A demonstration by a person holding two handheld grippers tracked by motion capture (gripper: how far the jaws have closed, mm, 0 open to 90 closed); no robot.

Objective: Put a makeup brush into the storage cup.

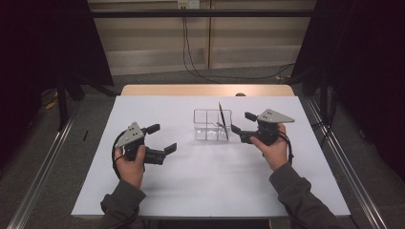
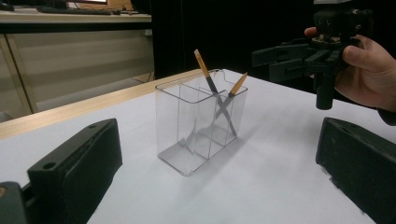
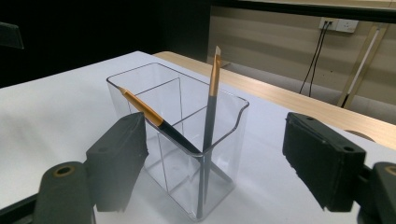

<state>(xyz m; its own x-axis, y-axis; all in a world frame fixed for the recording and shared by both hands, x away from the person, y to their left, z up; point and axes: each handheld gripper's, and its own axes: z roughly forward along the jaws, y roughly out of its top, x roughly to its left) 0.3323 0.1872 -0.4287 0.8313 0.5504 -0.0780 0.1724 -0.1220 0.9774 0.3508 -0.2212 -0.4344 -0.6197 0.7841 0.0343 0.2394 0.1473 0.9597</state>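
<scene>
Two brushes (image 3: 211,100) lean crossed in the clear organizer (image 1: 212,125), the right gripper (image 1: 242,127) beside it spread and empty-jawed, the left gripper (image 1: 162,138) likewise spread.

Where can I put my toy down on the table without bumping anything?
Between the left tongs and the near table edge it is bare. Also bare: the far left corner. It is crowded around the clear box with two brushes, close to the right tongs.

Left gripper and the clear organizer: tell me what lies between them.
Nothing: bare white table runs from the open left gripper to the clear organizer with its two brushes, as the left gripper view and high view show.
</scene>
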